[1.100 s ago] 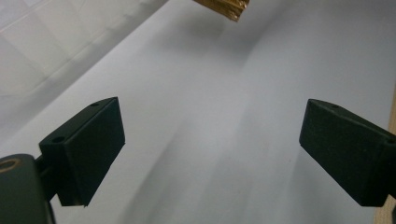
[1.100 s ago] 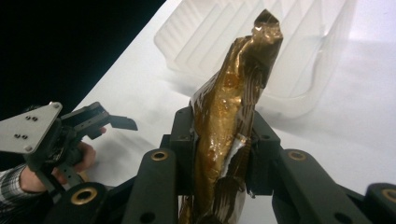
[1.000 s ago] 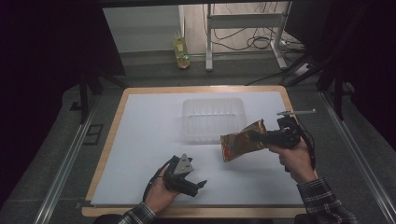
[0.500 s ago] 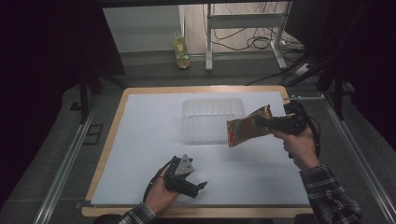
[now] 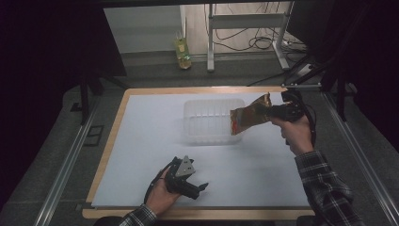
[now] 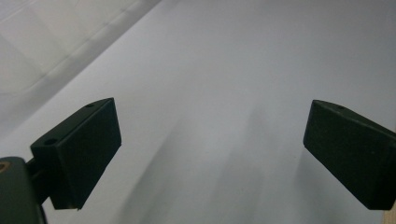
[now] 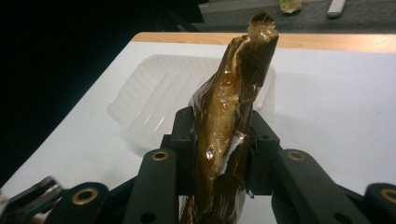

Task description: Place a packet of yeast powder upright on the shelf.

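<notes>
Gripping a crinkled gold-brown foil snack packet (image 5: 249,118), the right gripper (image 5: 277,113) is held off the table's white surface (image 5: 150,141), at the right end of a clear ribbed plastic tray (image 5: 211,121). In the right gripper view, the two black jaws are pressed against either side of the packet (image 7: 229,126), which stands between them with its twisted top pointing away from the camera; the tray (image 7: 154,98) lies beyond and below it. In the high view, the packet's free end overlaps the tray's right edge; whether it touches the tray cannot be told. The left gripper (image 5: 200,187) rests low at the near edge of the table, well apart from the tray, held in the person's left hand (image 5: 162,193). In the left gripper view, its jaws are spread wide with nothing between them above the bare white surface (image 6: 210,70).
</notes>
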Motion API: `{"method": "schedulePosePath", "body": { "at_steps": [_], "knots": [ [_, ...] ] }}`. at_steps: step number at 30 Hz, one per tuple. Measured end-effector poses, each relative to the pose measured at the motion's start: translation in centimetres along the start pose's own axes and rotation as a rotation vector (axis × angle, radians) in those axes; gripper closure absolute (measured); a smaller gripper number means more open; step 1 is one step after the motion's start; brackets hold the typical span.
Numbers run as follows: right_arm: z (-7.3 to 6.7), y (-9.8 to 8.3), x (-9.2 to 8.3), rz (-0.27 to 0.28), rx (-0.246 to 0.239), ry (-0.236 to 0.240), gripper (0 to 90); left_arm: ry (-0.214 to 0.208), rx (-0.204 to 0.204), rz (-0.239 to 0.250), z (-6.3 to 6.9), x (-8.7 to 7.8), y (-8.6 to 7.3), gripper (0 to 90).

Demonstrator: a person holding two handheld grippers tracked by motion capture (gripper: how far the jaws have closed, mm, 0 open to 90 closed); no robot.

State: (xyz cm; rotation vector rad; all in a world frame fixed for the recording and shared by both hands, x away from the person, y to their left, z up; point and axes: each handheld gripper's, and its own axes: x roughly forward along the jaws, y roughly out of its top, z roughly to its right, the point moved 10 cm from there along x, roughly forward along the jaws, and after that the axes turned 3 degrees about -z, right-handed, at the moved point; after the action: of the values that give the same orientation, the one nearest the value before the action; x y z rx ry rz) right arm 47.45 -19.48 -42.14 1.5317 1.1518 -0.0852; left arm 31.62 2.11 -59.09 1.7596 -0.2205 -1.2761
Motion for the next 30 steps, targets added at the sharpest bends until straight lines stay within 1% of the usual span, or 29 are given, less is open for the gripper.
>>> {"method": "schedulePosePath", "body": {
  "at_steps": [3,4,5,6,7,8,10,13,16,17,20,23,24,25,26,30],
  "knots": [
    [0.4,0.9,0.9,-0.003,0.003,-0.016,69.7,0.0,0.0,-0.002,0.0,0.0,0.0,4.1],
    [0.4,0.9,0.9,-0.003,0.003,-0.016,69.7,0.002,0.0,-0.004,0.0,0.0,-0.1,4.1],
    [0.5,1.1,1.5,-0.014,-0.005,-0.036,69.7,0.002,0.0,-0.005,0.0,0.0,-0.1,4.2],
    [0.5,1.1,1.5,-0.014,-0.005,-0.036,69.7,0.002,0.0,-0.004,0.0,0.0,-0.1,4.2],
    [0.6,1.2,2.0,-0.024,-0.017,-0.051,69.7,0.005,0.001,-0.003,0.0,0.0,0.0,4.2],
    [0.6,1.2,2.0,-0.024,-0.017,-0.051,69.7,0.005,0.001,-0.003,0.0,0.0,0.0,4.3],
    [0.6,1.4,2.5,-0.033,-0.028,-0.063,69.7,0.003,0.0,-0.005,-0.1,0.0,-0.1,4.3],
    [0.4,1.3,3.6,-0.057,-0.032,-0.064,69.7,0.006,0.001,-0.004,-0.1,-0.1,-0.1,4.3],
    [0.5,1.4,4.0,-0.065,-0.034,-0.067,69.7,0.007,0.002,-0.003,-0.1,-0.1,0.0,4.3],
    [0.6,1.5,4.5,-0.073,-0.027,-0.067,69.6,0.007,0.003,-0.002,-0.1,-0.1,0.0,4.3],
    [0.8,1.6,5.1,-0.081,-0.02,-0.07,69.6,0.008,0.003,-0.001,-0.2,-0.1,0.0,4.3],
    [1.0,1.6,5.9,-0.082,-0.01,-0.072,69.4,0.009,0.003,-0.002,-0.1,-0.1,0.0,4.3],
    [1.0,1.6,5.9,-0.082,-0.01,-0.072,69.4,0.009,0.004,-0.002,-0.1,-0.1,0.0,4.3],
    [1.1,1.7,6.3,-0.083,-0.007,-0.072,69.4,0.009,0.005,-0.002,-0.1,-0.1,0.0,4.3],
    [1.1,1.7,6.3,-0.083,-0.007,-0.072,69.4,0.009,0.005,-0.001,-0.1,-0.1,0.0,4.3],
    [1.4,2.1,7.1,-0.071,0.008,-0.074,69.2,0.009,0.005,-0.001,-0.1,-0.1,0.0,4.3]
  ]
}}
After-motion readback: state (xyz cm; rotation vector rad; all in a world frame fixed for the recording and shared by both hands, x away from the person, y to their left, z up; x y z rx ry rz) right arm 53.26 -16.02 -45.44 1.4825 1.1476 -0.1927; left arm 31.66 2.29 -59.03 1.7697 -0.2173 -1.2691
